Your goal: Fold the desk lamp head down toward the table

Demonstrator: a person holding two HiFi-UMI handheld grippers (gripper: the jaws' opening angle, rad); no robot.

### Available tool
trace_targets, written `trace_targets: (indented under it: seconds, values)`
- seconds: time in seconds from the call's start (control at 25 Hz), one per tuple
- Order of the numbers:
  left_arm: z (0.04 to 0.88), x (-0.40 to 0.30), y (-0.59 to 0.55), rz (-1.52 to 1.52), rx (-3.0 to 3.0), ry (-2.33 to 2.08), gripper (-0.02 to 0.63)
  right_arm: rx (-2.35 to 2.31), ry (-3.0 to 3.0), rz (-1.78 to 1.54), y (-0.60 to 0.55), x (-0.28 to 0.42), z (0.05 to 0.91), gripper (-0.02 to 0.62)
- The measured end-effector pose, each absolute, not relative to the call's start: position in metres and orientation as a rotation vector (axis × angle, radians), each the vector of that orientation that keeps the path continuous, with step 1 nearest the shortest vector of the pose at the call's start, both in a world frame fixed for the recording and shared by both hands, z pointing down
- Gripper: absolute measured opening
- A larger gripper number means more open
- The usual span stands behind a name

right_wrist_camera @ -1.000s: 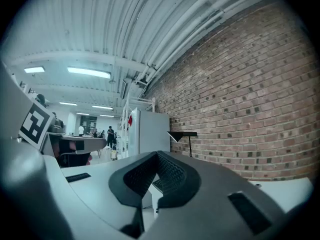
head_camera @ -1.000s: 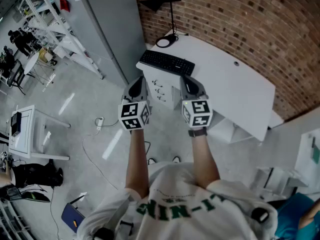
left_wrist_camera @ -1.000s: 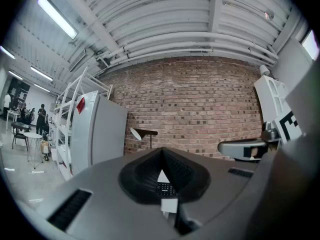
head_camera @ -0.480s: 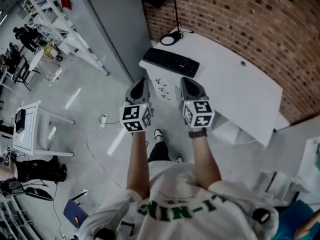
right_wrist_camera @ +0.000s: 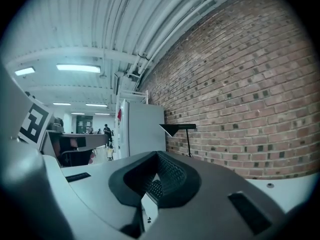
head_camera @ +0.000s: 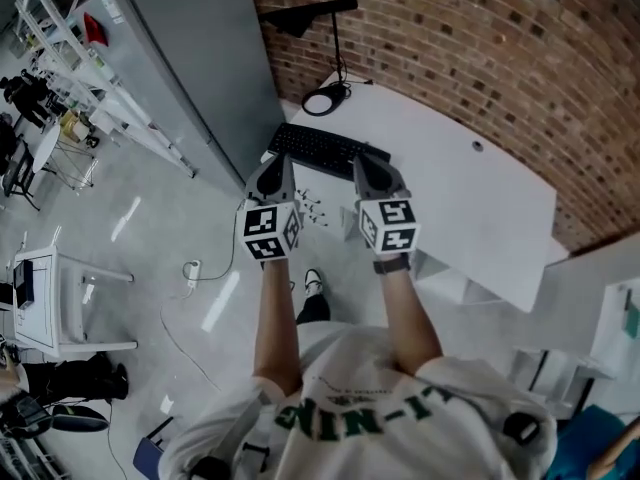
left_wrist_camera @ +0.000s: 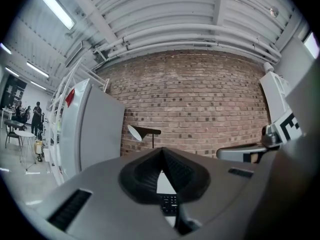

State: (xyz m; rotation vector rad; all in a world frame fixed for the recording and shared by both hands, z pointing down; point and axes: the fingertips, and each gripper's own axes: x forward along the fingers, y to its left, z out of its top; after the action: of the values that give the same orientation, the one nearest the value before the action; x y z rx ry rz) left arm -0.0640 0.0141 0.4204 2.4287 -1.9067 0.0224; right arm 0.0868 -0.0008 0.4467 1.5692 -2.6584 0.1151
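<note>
A black desk lamp stands at the far left corner of the white desk (head_camera: 470,208), against the brick wall. Its round base (head_camera: 323,98) carries a thin upright stem (head_camera: 335,48), and the head (head_camera: 300,15) sticks out level to the left. The lamp head (left_wrist_camera: 135,132) shows ahead in the left gripper view; the same lamp (right_wrist_camera: 177,128) appears in the right gripper view. My left gripper (head_camera: 270,175) and right gripper (head_camera: 371,170) are held side by side over the desk's near edge, well short of the lamp. Both are shut and hold nothing.
A black keyboard (head_camera: 320,150) lies on the desk just beyond the gripper tips. A tall grey cabinet (head_camera: 200,58) stands left of the desk. A small white table (head_camera: 50,288) and a loose cable (head_camera: 195,268) are on the floor at the left.
Both grippers have moved forward together, from over the floor before the desk to the keyboard's near edge. The lamp and keyboard have not moved.
</note>
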Motion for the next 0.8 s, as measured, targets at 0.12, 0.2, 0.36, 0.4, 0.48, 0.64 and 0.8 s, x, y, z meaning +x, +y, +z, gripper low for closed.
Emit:
trace_targets:
  seconds: [0.12, 0.2, 0.36, 0.4, 0.48, 0.64, 0.8]
  values:
    - [0.408, -0.087, -0.028, 0.015, 2.429, -1.920, 0.000, 1.576, -2.642, 0.102, -0.038, 0.068, 0.440, 0.003]
    - [0.403, -0.102, -0.052, 0.010, 2.430, -1.918, 0.000, 1.579, -2.638, 0.100, -0.063, 0.054, 0.439, 0.003]
    - [0.405, -0.123, -0.099, 0.010, 2.441, -1.890, 0.000, 1.587, -2.630, 0.099, -0.110, 0.032, 0.436, 0.003]
    - [0.406, -0.127, -0.109, 0.007, 2.444, -1.883, 0.000, 1.588, -2.629, 0.096, -0.120, 0.026, 0.436, 0.004]
    - [0.406, -0.136, -0.129, -0.001, 2.455, -1.869, 0.000, 1.591, -2.626, 0.094, -0.141, 0.015, 0.438, 0.003]
    - [0.412, -0.149, -0.163, 0.000, 2.476, -1.821, 0.000, 1.605, -2.602, 0.126, -0.177, -0.005, 0.446, 0.005]
    - [0.425, -0.160, -0.189, -0.008, 2.462, -1.779, 0.000, 1.596, -2.580, 0.133, -0.198, -0.021, 0.452, 0.003]
